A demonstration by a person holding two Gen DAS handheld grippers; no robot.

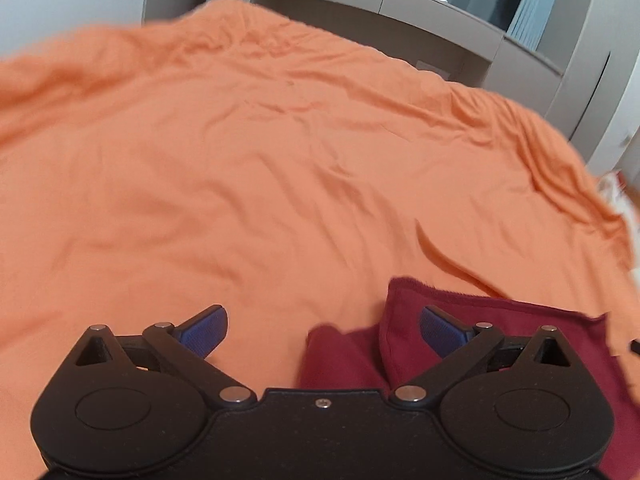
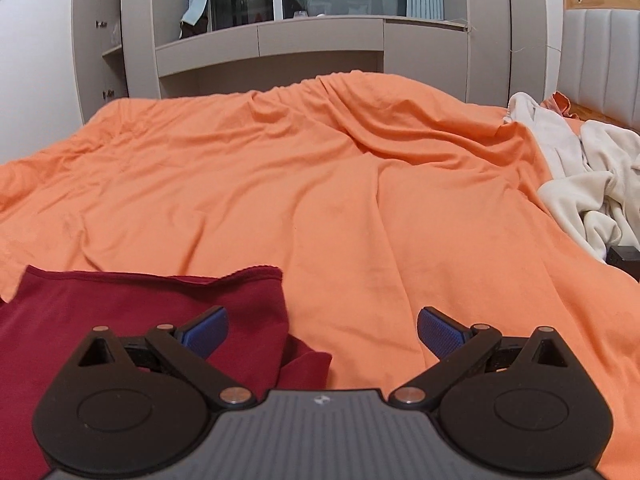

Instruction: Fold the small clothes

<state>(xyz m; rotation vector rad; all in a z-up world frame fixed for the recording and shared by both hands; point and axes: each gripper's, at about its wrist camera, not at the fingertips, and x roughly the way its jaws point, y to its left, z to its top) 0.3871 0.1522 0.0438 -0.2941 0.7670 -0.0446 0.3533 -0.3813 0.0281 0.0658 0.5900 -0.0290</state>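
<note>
Left tongs (image 1: 323, 330) and right tongs (image 2: 322, 330) both released over maroon garment (image 2: 132, 308). Risk: pinching orange bedsheet (image 2: 320, 184) along with garment edge, dragging both.

One dark red garment (image 2: 140, 312) lies on one orange sheet (image 2: 320, 184); one heap of cream cloth (image 2: 588, 184) sits at the sheet's edge.

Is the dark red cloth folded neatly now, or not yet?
Not yet. The dark red cloth lies loosely spread on the orange sheet, one corner bunched.
</note>
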